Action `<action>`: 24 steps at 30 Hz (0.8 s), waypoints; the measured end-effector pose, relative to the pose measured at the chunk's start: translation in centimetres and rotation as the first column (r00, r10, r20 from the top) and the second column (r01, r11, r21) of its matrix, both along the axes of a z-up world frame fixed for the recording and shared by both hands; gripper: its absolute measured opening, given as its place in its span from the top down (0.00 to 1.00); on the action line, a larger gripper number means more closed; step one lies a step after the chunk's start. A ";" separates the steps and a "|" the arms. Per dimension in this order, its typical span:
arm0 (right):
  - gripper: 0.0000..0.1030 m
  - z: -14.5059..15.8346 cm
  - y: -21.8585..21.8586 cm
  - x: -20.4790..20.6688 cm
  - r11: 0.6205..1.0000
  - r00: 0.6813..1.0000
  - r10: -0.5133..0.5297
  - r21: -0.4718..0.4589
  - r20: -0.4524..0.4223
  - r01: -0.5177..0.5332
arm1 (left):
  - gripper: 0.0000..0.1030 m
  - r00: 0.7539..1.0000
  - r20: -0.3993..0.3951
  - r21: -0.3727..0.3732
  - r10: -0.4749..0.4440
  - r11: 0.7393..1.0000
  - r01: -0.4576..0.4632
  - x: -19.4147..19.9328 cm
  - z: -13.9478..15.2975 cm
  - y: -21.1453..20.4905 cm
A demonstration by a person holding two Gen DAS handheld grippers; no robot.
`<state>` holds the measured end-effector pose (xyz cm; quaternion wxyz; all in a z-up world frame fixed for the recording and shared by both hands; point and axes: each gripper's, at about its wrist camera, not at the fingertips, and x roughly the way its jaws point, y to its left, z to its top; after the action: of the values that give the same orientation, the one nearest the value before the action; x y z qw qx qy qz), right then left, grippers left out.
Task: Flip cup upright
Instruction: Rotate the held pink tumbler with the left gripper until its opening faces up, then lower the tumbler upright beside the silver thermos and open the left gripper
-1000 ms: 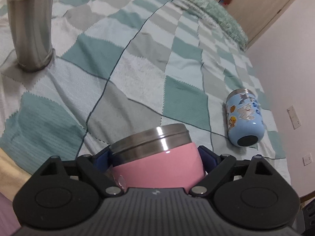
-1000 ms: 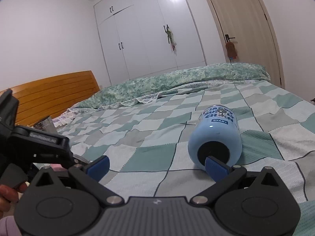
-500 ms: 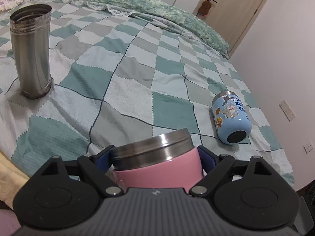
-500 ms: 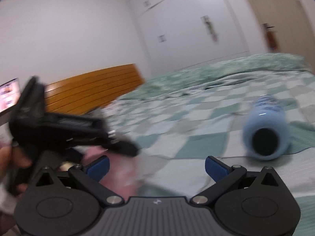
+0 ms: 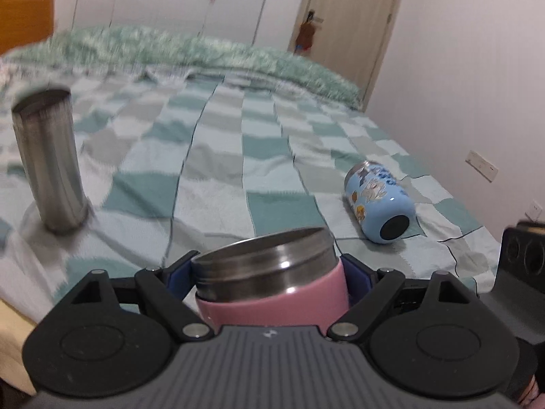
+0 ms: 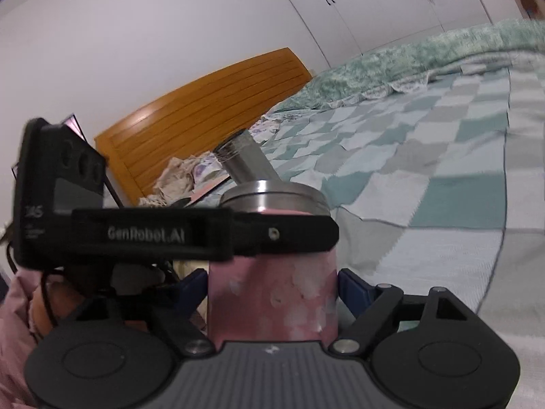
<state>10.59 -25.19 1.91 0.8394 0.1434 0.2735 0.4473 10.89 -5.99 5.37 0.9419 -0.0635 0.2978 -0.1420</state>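
A pink cup with a steel rim (image 5: 272,283) sits between the blue pads of my left gripper (image 5: 269,272), which is shut on it near the rim, mouth up. In the right wrist view the same pink cup (image 6: 272,293) stands upright between the blue pads of my right gripper (image 6: 272,283), lower on its body; the pads sit against its sides. The left gripper's black finger (image 6: 238,235) crosses the cup just under its rim.
A tall steel tumbler (image 5: 51,163) stands upright on the checked bedspread (image 5: 211,177) at left, also visible in the right wrist view (image 6: 248,163). A light-blue cartoon bottle (image 5: 378,204) lies on its side at right. Wooden headboard (image 6: 204,102), wall and door lie beyond.
My left gripper has tilted the pink cup up to upright. My right gripper has swung left from the blue bottle and now brackets the pink cup's body.
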 end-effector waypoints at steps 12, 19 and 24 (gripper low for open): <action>0.20 5.0 8.5 -1.1 0.958 0.898 -0.024 -0.246 0.438 0.146 | 0.20 0.932 0.353 0.227 -0.088 0.974 0.006 -0.2 3.2 2.2; 0.20 4.4 12.7 3.7 0.938 0.870 0.011 -0.306 0.493 0.161 | 0.21 0.941 0.330 0.223 -0.073 0.975 -0.002 5.1 1.8 5.0; 0.20 3.1 13.9 6.9 0.936 0.877 0.037 -0.324 0.479 0.137 | 0.21 0.950 0.308 0.206 -0.052 0.979 -0.013 7.4 0.1 6.4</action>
<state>17.51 -11.29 5.04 0.9040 -0.1150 0.1287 0.3911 18.29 0.41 5.51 0.9771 0.0601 0.1593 -0.1279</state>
